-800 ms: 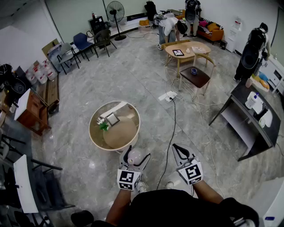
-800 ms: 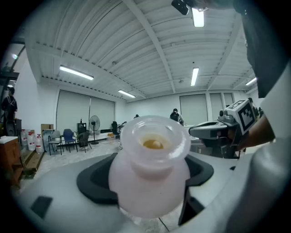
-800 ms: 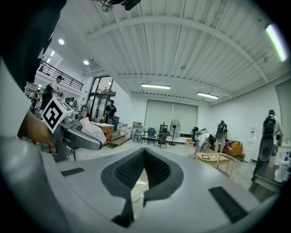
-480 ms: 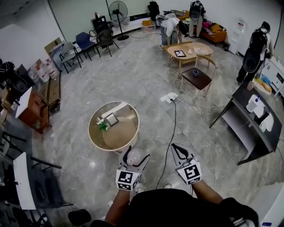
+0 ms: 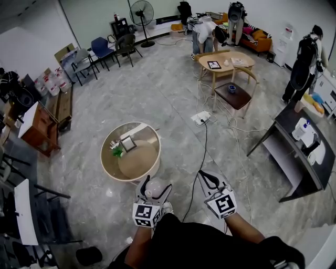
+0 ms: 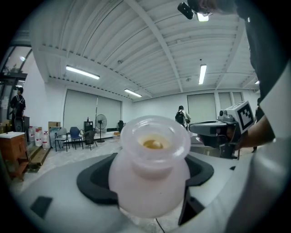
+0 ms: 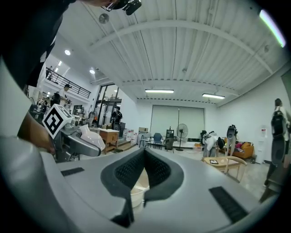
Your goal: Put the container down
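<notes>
Between left gripper jaws, the container

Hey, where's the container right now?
In the head view the container is low and centre-left, held between the jaws of the left gripper, just on the person's side of the round table.

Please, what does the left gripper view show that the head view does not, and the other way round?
Only the left gripper view: the container's open mouth, with a yellowish patch seen in it, and the ceiling lights. Only the head view: the round table in front of the grippers, bearing a small green plant. Both: the left gripper shut on the container, the right gripper beside it, and the standing fan.
</notes>
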Available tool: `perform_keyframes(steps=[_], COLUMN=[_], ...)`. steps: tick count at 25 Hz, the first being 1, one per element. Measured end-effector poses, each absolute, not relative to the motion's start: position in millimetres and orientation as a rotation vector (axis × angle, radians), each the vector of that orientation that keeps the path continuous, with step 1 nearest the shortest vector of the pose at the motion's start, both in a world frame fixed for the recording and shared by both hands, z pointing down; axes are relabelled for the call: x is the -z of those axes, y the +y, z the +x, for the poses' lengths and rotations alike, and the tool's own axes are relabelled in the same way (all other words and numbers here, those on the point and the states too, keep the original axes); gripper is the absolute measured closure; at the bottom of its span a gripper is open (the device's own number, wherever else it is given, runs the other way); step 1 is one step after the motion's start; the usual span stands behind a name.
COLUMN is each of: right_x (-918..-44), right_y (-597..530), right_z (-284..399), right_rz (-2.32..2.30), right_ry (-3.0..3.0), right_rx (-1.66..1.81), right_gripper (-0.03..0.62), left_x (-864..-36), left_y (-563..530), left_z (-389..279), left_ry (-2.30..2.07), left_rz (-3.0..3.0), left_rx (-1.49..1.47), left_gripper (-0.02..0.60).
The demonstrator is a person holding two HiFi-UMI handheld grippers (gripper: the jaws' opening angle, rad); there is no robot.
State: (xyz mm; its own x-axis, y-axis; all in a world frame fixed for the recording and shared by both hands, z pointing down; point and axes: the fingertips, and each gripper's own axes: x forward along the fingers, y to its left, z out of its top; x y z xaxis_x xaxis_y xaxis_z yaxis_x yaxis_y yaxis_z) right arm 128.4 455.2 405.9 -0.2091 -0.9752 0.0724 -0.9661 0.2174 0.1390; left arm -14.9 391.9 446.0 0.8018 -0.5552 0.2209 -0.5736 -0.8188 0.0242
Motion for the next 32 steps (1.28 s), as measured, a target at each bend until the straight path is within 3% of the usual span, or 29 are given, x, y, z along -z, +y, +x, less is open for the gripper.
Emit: perform_keyframes(steps=[18, 32], right_x=[-390, -405], right_y=[238, 98], right_z=[223, 220], right_rz=[1.932, 1.638], right_ry=[-2.311, -2.444], right_rx=[0.091, 0.123], right_gripper=[0.594, 0.594], left_x=[-459, -470], left_y=[212, 59], left_z=[35, 13], left_ry=[-0.956, -1.062], left_rz=[2.842, 2.761], left_rx=[-0.309, -0.335], left_gripper=[0.172, 0.172])
